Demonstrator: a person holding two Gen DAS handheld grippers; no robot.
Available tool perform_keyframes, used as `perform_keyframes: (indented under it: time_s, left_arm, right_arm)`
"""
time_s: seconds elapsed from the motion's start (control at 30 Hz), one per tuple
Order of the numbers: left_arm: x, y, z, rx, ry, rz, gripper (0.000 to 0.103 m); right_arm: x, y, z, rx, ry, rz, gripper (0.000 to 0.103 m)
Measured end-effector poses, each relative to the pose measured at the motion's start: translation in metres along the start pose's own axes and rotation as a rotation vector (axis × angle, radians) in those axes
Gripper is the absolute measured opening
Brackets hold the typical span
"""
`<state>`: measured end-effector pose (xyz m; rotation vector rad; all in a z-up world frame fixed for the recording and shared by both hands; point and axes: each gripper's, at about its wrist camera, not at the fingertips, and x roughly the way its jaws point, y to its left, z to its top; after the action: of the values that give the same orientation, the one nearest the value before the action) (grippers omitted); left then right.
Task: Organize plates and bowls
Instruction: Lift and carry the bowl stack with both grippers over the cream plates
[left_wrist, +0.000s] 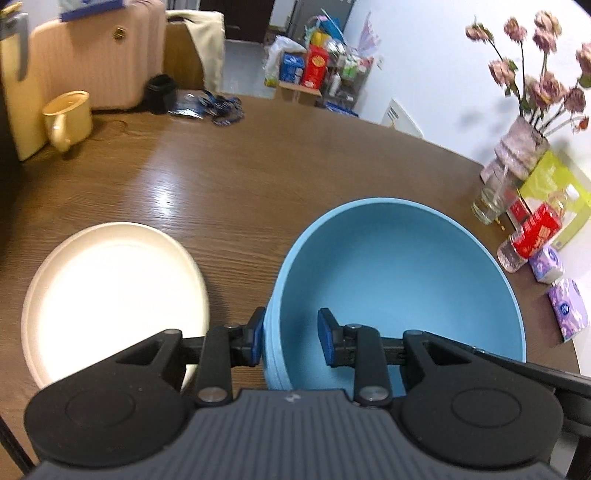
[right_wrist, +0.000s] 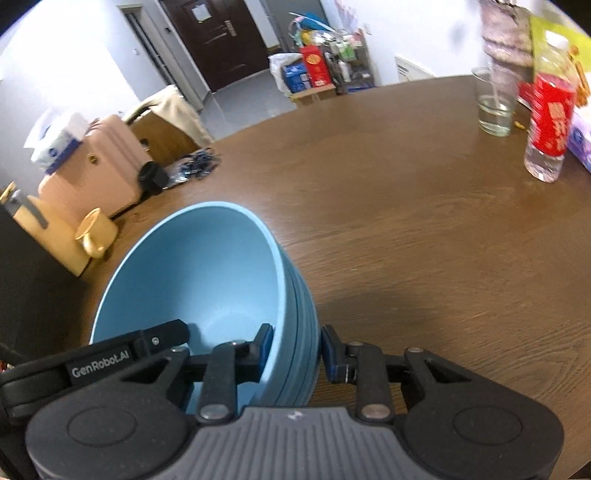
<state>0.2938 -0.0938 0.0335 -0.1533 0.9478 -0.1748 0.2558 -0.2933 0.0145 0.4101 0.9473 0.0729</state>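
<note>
A large light-blue bowl (left_wrist: 399, 277) hangs a little above the brown wooden table (left_wrist: 258, 166), held from two sides. My left gripper (left_wrist: 291, 339) is shut on its near-left wall, one pad outside and one inside. In the right wrist view the same blue bowl (right_wrist: 199, 273) shows ribbed sides, and my right gripper (right_wrist: 295, 349) is shut on its right wall the same way. Part of the left gripper's body (right_wrist: 110, 358) reaches in at the bowl's near-left edge. A cream plate (left_wrist: 114, 295) lies flat on the table to the left of the bowl.
A yellow mug (left_wrist: 70, 118) stands at the far left by a pink suitcase (left_wrist: 99, 62). Along the table's right edge are a drinking glass (right_wrist: 495, 103), a red-labelled bottle (right_wrist: 550, 125), purple tissue packs (left_wrist: 567, 308) and a vase of dried flowers (left_wrist: 524, 147).
</note>
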Motion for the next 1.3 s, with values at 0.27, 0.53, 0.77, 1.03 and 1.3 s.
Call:
perform_keyframes:
  time_s: [0.27, 0.53, 0.77, 1.03, 1.3]
  left_arm:
    - [-0.036, 0.058, 0.002, -0.058, -0.053, 0.034, 0.030]
    - [-0.047, 0.123, 0.008, -0.138, -0.074, 0.064, 0.030]
    - [-0.043, 0.168, 0.013, -0.192, -0.070, 0.087, 0.030]
    - [-0.022, 0.198, 0.015, -0.225, -0.037, 0.092, 0.030]
    - [-0.003, 0.209, 0.017, -0.228, -0.017, 0.081, 0.030]
  right_arm:
    - [0.000, 0.063, -0.010, -0.074, 0.000, 0.046, 0.027]
    - [0.018, 0.122, -0.021, -0.115, 0.027, 0.078, 0.027]
    - [0.045, 0.163, -0.027, -0.153, 0.048, 0.082, 0.027]
    - [0.080, 0.184, -0.027, -0.166, 0.080, 0.064, 0.027]
    - [0.097, 0.185, -0.026, -0.164, 0.089, 0.051, 0.027]
